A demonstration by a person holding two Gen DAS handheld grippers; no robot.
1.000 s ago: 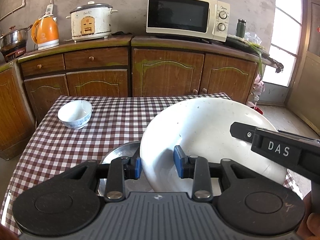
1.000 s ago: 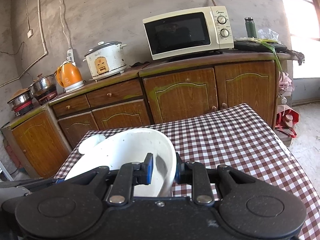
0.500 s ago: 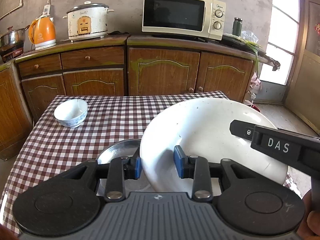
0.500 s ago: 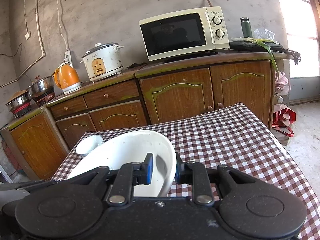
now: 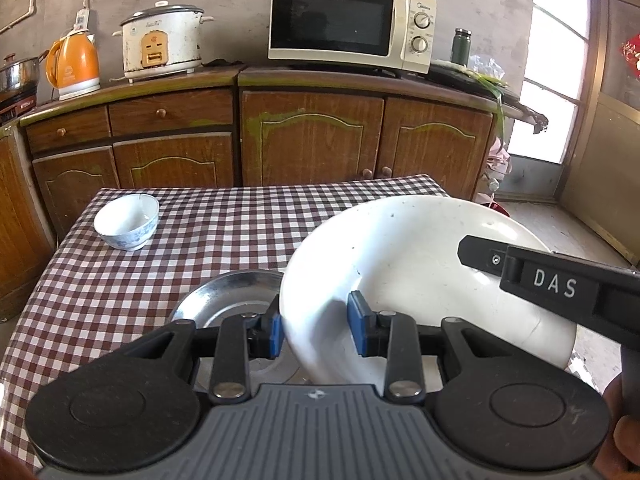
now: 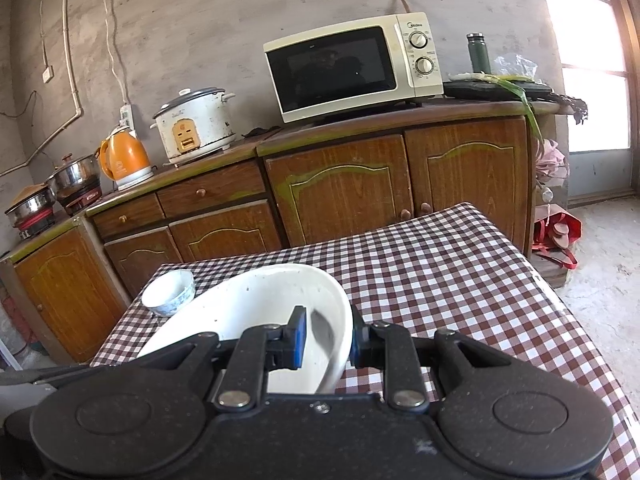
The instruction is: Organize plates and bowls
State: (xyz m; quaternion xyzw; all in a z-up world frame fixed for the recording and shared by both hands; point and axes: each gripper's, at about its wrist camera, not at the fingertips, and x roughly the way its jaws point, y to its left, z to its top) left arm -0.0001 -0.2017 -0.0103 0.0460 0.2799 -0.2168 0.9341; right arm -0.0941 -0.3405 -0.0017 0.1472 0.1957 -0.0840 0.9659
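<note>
Gripping one white basin (image 5: 420, 264), both tools hang above steel plate (image 5: 236, 296), small bowl (image 5: 127, 222) beyond.

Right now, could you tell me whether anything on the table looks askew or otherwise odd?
The large white bowl is tilted steeply, gripped at opposite rim edges by the left gripper and right gripper, above a metal plate. Dark specks dot its inside.

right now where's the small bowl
The small bowl sits upright on the checked table, far left corner in both wrist views, apart from the big white dish and the steel plate.
</note>
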